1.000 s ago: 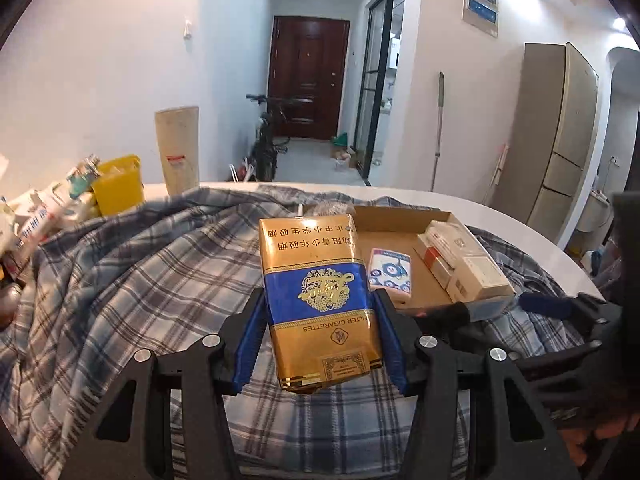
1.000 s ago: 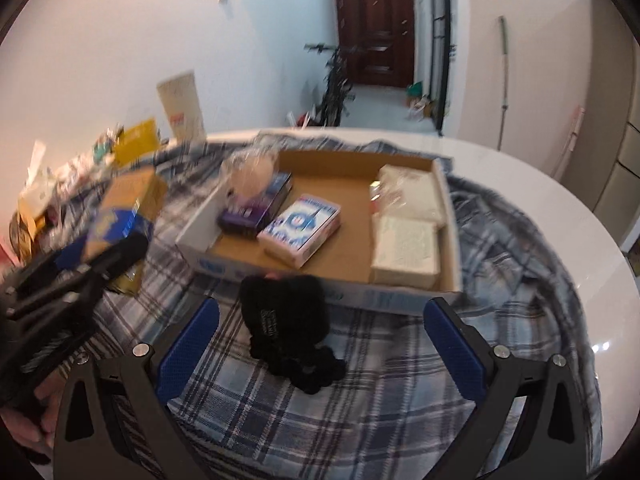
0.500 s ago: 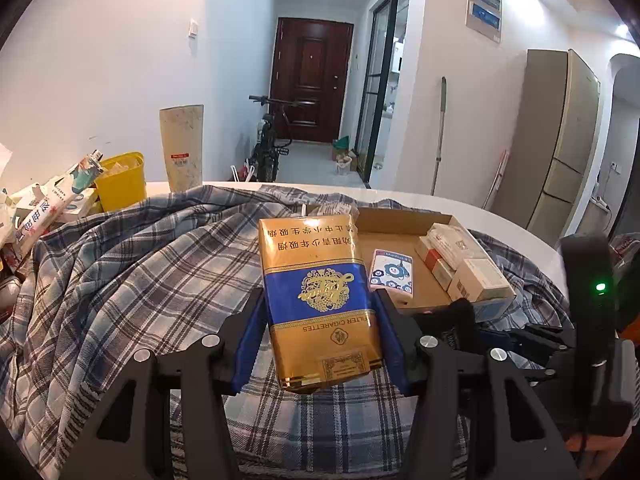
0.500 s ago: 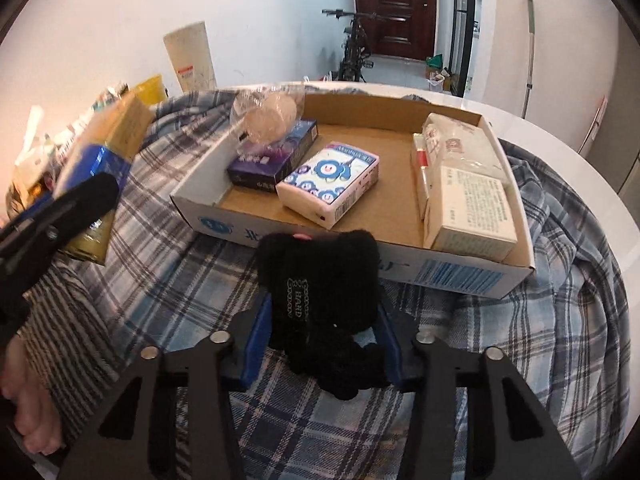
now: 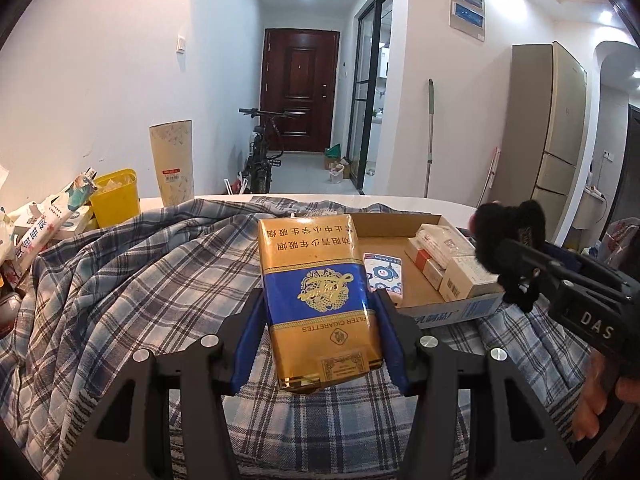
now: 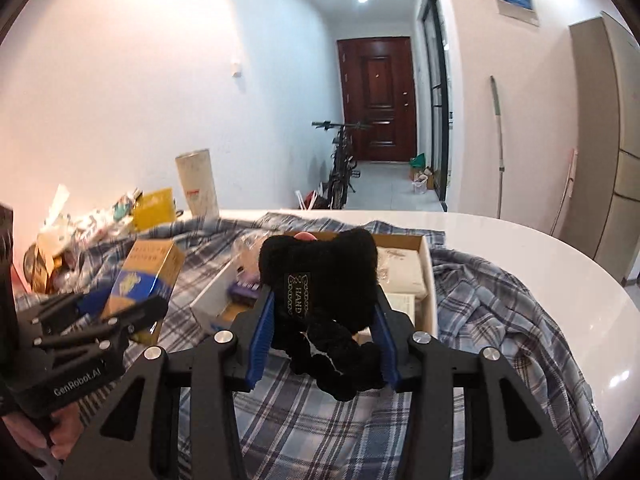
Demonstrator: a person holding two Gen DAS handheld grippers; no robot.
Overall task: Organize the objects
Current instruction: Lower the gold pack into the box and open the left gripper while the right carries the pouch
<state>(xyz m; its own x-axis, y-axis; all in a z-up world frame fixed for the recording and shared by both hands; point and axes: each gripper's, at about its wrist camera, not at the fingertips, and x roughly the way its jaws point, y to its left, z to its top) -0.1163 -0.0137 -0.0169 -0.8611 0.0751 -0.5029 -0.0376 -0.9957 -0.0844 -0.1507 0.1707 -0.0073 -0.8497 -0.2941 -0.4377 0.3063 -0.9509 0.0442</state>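
The left gripper (image 5: 318, 330) is clamped on a gold and blue cigarette carton (image 5: 318, 300), its blue pads pressed against the two long sides, and holds it raised above the plaid cloth (image 5: 120, 280), just left of the cardboard box (image 5: 452, 312). The right gripper (image 6: 320, 332) is closed around a black fuzzy glove (image 6: 320, 280) with a small gold-lettered label, lifted at the near edge of that box. Inside the box lie a white pack with blue cartoon figures (image 5: 384, 274) toward its left side and several pale cartons (image 5: 444, 254) stacked along its right side. The box sits on the cloth, which covers much of the white round tabletop (image 6: 540, 256). Left of the box, at the tabletop's far edge, stand a yellow container (image 5: 114, 198) and a tall beige tube (image 5: 172, 168).
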